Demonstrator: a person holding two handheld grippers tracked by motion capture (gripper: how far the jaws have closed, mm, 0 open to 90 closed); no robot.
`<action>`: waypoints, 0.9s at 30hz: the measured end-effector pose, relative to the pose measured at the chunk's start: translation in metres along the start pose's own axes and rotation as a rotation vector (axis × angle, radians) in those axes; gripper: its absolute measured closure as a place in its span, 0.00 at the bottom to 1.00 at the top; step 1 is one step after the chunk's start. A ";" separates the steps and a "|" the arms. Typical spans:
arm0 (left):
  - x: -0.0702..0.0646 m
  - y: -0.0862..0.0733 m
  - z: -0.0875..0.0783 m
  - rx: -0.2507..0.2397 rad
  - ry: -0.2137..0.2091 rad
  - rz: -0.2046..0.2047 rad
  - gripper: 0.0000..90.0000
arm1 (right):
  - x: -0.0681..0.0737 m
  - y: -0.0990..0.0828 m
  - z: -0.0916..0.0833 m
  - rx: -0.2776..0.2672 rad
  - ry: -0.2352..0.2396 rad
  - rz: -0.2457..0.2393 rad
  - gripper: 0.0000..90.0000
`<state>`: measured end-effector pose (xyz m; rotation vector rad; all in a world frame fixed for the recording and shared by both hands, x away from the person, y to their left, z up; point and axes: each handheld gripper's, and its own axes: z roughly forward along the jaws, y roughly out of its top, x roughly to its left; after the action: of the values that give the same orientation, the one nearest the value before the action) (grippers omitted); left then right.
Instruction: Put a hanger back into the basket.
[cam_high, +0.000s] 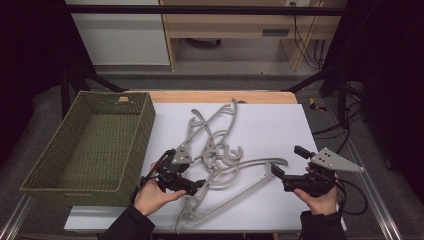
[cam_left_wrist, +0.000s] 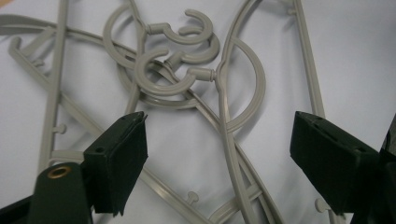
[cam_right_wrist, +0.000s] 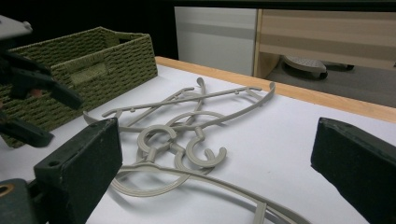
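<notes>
The left gripper (cam_high: 192, 186) hangs low over the tangled grey plastic hangers (cam_high: 220, 155) — jaws wide, pads clear of the hanger bars running between them. The right gripper (cam_high: 286, 162) waits at the pile's right edge, jaws wide and empty. The hangers lie mid-table on the white sheet (cam_high: 270, 125) — the green woven basket (cam_high: 90, 145) sits left.

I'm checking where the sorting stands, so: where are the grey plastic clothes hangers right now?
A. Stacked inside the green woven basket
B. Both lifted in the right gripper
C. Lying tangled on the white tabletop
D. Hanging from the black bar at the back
C: the grey plastic clothes hangers lie overlapped on the white tabletop, hooks interlocked, beside the green woven basket, whose inside shows no hangers; the left gripper stands open above them.
</notes>
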<state>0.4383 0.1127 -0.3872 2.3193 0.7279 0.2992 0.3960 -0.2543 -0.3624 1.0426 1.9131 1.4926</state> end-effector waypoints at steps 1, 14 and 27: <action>-0.002 0.000 0.009 0.027 -0.002 0.008 0.23 | 0.000 0.000 0.000 -0.001 0.000 0.000 0.03; -0.005 0.000 0.046 0.179 -0.027 0.043 0.45 | 0.000 -0.001 0.002 0.009 0.004 0.001 0.03; -0.007 0.000 0.066 0.262 -0.024 0.064 0.75 | 0.001 -0.002 0.005 0.023 0.011 0.000 0.03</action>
<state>0.4589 0.0732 -0.4365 2.5930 0.7176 0.2140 0.3985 -0.2515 -0.3657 1.0471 1.9425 1.4823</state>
